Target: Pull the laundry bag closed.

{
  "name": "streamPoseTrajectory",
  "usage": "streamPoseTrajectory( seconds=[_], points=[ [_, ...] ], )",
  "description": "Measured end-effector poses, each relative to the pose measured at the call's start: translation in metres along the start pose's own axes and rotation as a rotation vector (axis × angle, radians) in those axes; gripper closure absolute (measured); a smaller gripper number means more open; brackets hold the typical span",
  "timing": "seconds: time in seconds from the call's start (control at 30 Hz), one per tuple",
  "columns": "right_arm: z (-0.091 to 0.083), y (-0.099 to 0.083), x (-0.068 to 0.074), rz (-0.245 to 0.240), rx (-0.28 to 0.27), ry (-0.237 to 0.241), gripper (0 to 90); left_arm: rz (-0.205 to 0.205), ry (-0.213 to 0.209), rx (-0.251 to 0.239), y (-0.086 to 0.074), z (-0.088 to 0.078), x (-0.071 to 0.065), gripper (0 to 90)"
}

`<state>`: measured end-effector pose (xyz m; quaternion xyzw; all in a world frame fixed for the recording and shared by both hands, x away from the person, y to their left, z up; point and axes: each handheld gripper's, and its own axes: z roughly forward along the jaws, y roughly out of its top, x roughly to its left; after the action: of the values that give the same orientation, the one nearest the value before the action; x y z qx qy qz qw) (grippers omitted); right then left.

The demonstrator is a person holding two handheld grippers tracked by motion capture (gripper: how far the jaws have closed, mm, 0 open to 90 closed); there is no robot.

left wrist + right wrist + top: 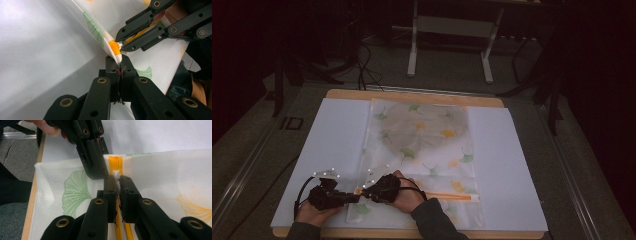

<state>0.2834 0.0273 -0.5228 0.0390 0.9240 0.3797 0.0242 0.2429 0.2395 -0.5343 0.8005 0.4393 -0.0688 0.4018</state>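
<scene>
Centrally on the white board (327, 145) lies a translucent mesh zipper pouch (422, 145) printed with green and yellow ginkgo leaves, its orange zipper (452, 196) running across the pouch's near end. At the zipper's left end, both tools meet. Left gripper (119, 65): jaws pressed together on the pouch's fabric edge, just beside the end of the zipper teeth. Right gripper (116, 181): jaws narrow, clamped on the white zipper pull (115, 175), which sits on the orange teeth close to the pouch's corner. In the high view, the person's hands come in below the pouch, the left hand (314, 212) touching the board beside it.
</scene>
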Motion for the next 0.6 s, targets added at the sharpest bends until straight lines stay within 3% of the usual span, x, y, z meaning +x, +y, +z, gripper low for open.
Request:
streamPoseTrajectory(
  seconds=[0.6],
  points=[
    [-0.0013,-0.0073,-0.0023,-0.007,0.043,-0.017,84.5,-0.009,-0.014,-0.024,-0.0007,-0.0028,0.0015,88.3]
  ],
)
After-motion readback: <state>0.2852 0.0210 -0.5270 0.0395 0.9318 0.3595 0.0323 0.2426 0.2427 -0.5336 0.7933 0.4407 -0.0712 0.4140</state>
